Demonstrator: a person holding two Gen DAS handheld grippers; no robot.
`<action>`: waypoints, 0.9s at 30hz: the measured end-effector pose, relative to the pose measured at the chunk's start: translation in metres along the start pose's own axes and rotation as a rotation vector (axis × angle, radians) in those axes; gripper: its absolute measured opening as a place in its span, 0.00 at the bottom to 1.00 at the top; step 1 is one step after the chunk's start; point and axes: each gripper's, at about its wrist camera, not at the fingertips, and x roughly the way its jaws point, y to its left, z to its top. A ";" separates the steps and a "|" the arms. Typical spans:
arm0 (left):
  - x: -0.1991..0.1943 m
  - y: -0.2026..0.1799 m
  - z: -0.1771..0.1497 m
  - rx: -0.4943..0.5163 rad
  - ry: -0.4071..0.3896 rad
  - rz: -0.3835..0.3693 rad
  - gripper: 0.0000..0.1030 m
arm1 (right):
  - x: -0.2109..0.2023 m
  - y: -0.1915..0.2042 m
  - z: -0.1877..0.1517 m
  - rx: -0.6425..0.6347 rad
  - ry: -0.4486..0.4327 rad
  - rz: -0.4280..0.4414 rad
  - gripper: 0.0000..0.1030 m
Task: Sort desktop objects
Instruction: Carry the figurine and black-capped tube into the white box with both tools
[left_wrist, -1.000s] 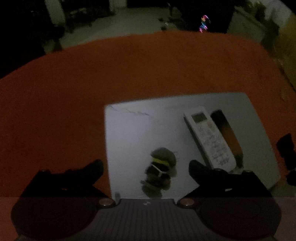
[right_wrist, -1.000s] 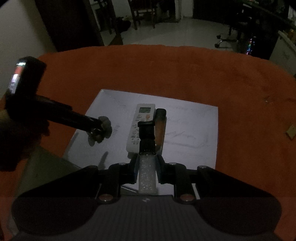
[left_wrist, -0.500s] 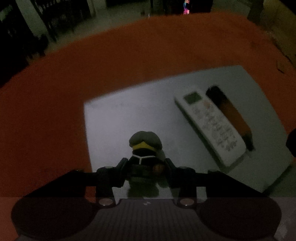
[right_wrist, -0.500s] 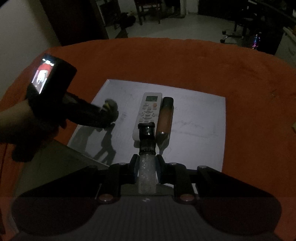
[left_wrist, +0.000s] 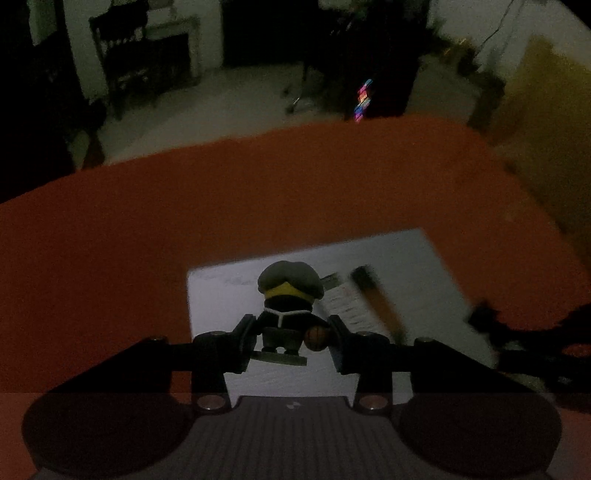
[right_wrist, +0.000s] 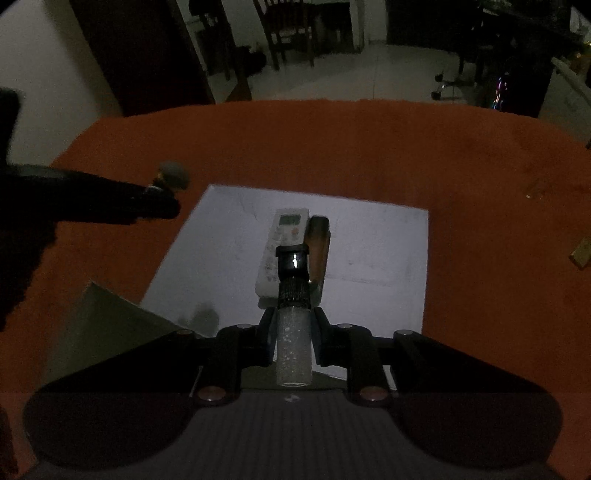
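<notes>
Mid-sort, both hands are loaded. The left claw (left_wrist: 291, 338) is clenched on a small toy figure (left_wrist: 290, 314), held clear above the white sheet (right_wrist: 373, 236) on the orange bench (right_wrist: 332, 147). The right claw (right_wrist: 293, 336) grips a glittery tube (right_wrist: 293, 354) over the remote (right_wrist: 282, 243). Next, I judge, each needs a drop spot — and a gentle release.

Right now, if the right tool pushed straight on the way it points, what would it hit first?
Most likely the white remote on the paper sheet: the glitter tube held in the right tool lines up over it. The amber lighter lies just beside. Depth is unclear.
</notes>
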 end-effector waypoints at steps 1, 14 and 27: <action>-0.012 -0.001 -0.003 -0.005 -0.006 -0.011 0.35 | -0.007 0.000 -0.001 0.001 -0.011 0.008 0.21; -0.074 -0.053 -0.117 0.120 0.094 -0.126 0.35 | -0.056 0.048 -0.058 -0.129 0.046 0.136 0.21; -0.018 -0.076 -0.207 0.226 0.301 -0.071 0.35 | 0.016 0.065 -0.135 -0.188 0.301 0.091 0.21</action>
